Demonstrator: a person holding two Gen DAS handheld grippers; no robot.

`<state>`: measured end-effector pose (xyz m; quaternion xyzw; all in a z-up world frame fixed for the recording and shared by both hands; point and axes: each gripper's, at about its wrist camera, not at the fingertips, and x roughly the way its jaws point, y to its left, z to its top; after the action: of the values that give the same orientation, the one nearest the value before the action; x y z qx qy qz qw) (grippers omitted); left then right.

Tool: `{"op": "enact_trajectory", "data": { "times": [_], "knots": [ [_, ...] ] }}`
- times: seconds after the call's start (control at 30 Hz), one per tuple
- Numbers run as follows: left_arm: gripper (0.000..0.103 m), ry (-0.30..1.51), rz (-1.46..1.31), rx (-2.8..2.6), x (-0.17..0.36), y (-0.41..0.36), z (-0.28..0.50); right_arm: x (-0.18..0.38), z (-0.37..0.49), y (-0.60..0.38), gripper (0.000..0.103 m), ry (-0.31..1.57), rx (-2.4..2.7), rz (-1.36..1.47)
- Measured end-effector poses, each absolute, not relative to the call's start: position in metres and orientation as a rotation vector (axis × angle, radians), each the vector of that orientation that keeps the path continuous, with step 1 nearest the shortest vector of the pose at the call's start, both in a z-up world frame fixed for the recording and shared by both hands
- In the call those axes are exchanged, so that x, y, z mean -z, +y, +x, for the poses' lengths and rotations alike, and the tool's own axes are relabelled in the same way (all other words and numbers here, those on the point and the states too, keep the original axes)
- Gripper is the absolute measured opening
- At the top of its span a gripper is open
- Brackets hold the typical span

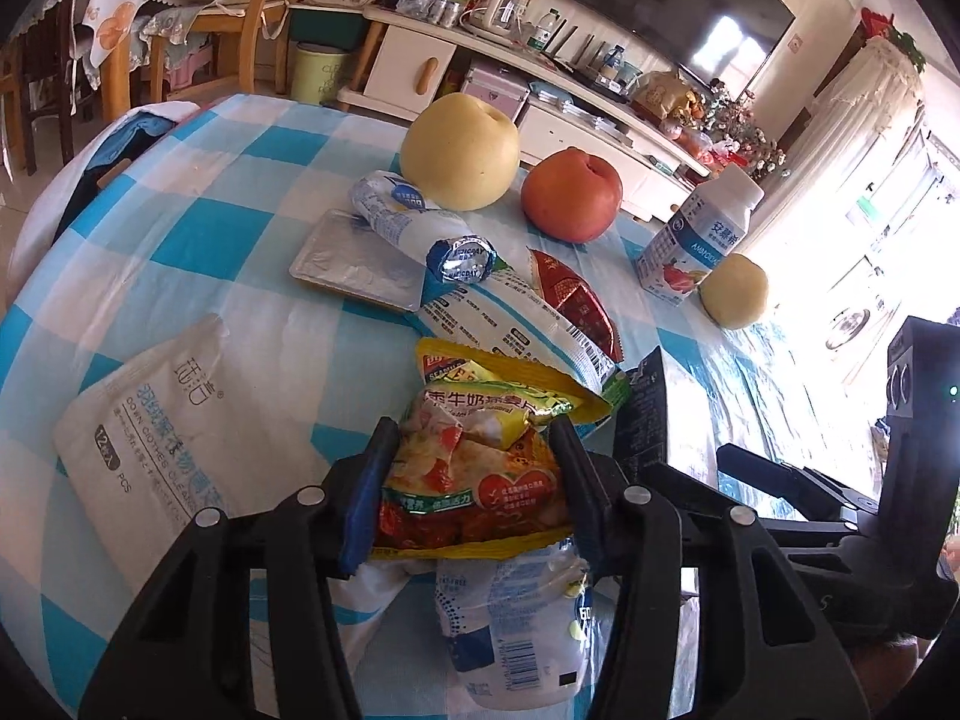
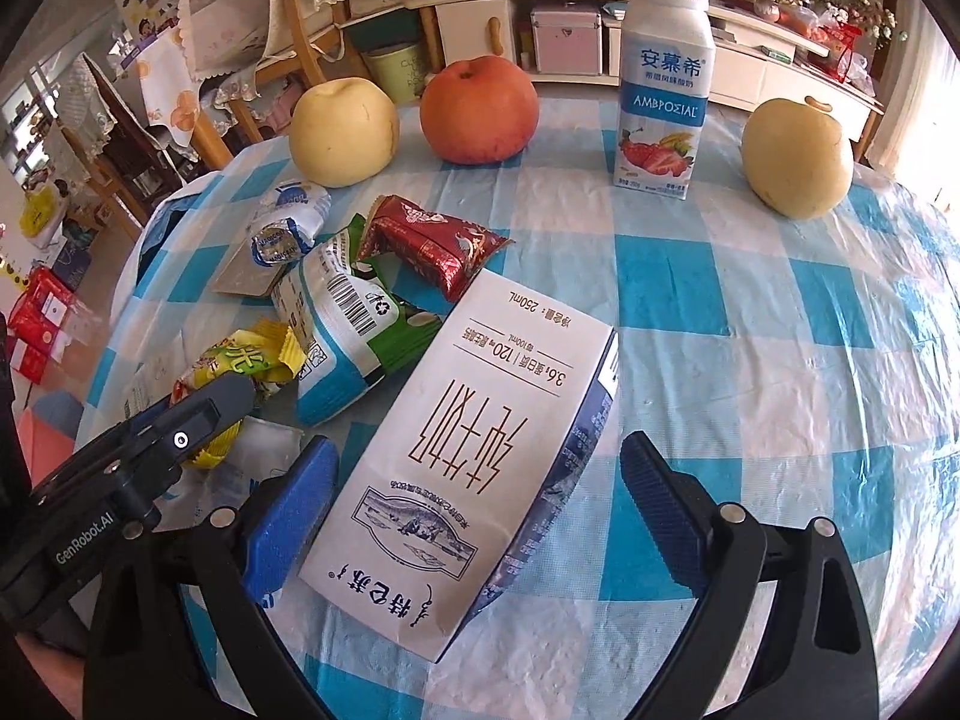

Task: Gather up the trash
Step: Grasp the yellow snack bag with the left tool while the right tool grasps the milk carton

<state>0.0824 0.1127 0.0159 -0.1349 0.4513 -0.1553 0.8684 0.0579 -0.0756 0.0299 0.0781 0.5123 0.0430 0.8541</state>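
My left gripper is shut on a crumpled yellow snack wrapper over the checked tablecloth; the wrapper also shows in the right wrist view. My right gripper is open, its jaws on either side of a white milk carton lying flat, not touching it. The carton's dark side shows in the left wrist view. Other trash lies near: a white-green bag, a red wrapper, a crumpled white tube pack, a foil tray and a clear wrapper.
A yellow pear, a red apple, an upright yogurt bottle and a smaller pear stand at the table's far side. A white wipes pouch lies left. Chairs and a TV cabinet stand beyond the table edge.
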Motion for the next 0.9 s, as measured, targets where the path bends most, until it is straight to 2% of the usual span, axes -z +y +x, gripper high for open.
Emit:
{"op": "enact_trajectory", "data": {
  "times": [0.27,0.33,0.47,0.77,0.9],
  "knots": [
    [0.053,0.918,-0.352,0.326,-0.023,0.125,0.071,-0.031,0.056,-0.066,0.093,1.078,-0.076,0.077],
    [0.053,0.911,-0.374,0.321,-0.025,0.131,0.068,-0.033,0.056,-0.065,0.079,1.076,-0.081,0.060],
    [0.053,0.895,-0.430,0.299,-0.026,0.147,0.061,-0.035,0.054,-0.065,0.074,1.067,-0.070,0.042],
    [0.053,0.842,-0.459,0.273,-0.036,0.173,0.045,-0.033,0.056,-0.073,0.073,1.073,-0.074,0.064],
    [0.053,0.808,-0.434,0.244,-0.038,0.187,0.032,-0.032,0.056,-0.074,0.069,1.075,-0.065,0.063]
  ]
}}
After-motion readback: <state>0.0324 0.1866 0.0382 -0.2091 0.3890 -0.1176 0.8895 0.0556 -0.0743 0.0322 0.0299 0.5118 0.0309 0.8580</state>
